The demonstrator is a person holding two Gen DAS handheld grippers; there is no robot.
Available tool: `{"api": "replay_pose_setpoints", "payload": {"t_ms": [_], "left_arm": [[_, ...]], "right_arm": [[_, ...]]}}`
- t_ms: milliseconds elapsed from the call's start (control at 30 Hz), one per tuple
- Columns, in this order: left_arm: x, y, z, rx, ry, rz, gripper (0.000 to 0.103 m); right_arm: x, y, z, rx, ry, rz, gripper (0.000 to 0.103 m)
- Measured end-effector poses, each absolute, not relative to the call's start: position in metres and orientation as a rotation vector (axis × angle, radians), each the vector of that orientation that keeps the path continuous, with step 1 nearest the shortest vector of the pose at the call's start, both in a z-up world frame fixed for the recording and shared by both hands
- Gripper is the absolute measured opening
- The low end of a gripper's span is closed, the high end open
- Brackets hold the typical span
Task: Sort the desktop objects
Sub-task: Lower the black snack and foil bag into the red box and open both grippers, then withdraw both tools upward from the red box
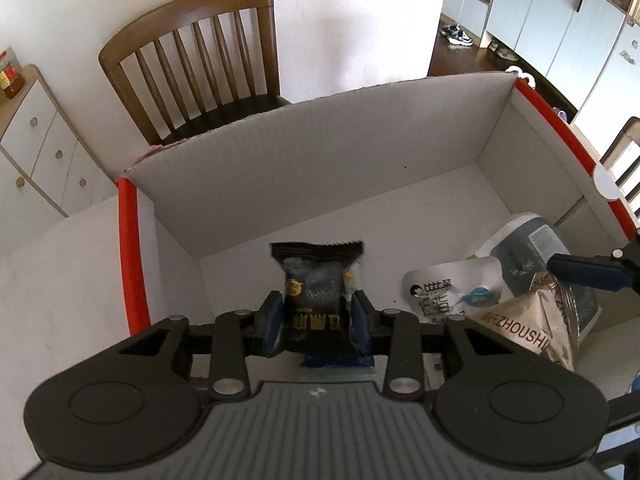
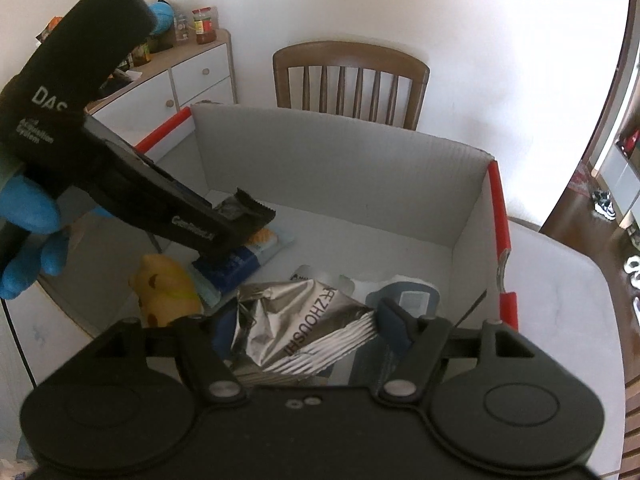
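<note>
A white cardboard box with red edges (image 1: 360, 140) stands open on the white table. My left gripper (image 1: 318, 320) hangs over its floor, blue pads shut on a black snack packet (image 1: 314, 284) held upright. The right wrist view shows that gripper (image 2: 240, 224) from the side, with the packet's serrated end (image 2: 256, 208) sticking out. My right gripper (image 2: 308, 328) is low in the box's right part. A crumpled silver foil packet (image 2: 288, 312) spans its wide gap and touches both pads. The left wrist view shows this silver packet (image 1: 516, 328) under a right finger (image 1: 584, 276).
In the box lie a white pouch (image 1: 444, 292), a white and grey-blue tub (image 1: 532, 240), a blue biscuit packet (image 2: 248, 256) and a yellow toy (image 2: 168, 288) beside it. A wooden chair (image 1: 200, 64) and a white cabinet (image 1: 40, 140) stand behind. A blue-gloved hand (image 2: 28, 208) holds the left gripper.
</note>
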State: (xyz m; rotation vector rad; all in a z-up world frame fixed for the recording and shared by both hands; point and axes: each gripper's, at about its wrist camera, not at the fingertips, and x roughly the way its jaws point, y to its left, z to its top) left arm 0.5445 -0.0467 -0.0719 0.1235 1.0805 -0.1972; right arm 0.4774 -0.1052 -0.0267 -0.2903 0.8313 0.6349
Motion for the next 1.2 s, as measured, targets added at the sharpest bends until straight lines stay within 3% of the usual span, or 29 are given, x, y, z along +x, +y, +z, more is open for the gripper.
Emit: {"api": "replay_pose_setpoints", "payload": {"t_ms": [100,167,267,1200], "left_arm": [[0.541,-0.047,-0.069,0.120,1.069,-0.195,0.039],[0.540,-0.046,-0.065,0.107,1.063,-0.191,0.040],[0.536,-0.045,-0.059,0.097,1.056,-0.185,0.047],[0.446,-0.037,0.029,0.057,0.922,-0.235,0.047]], "right_arm": [[0.476,-0.107,-0.024,-0.290,0.817,0.637,0.074],[0.473,-0.109,-0.020,-0.290,0.801,0.640,0.080],[0.469,-0.111,-0.013,-0.296,0.783,0.647,0.081],[0.412,-0.142,0.059,-0.295,0.680,0.629,0.081]]}}
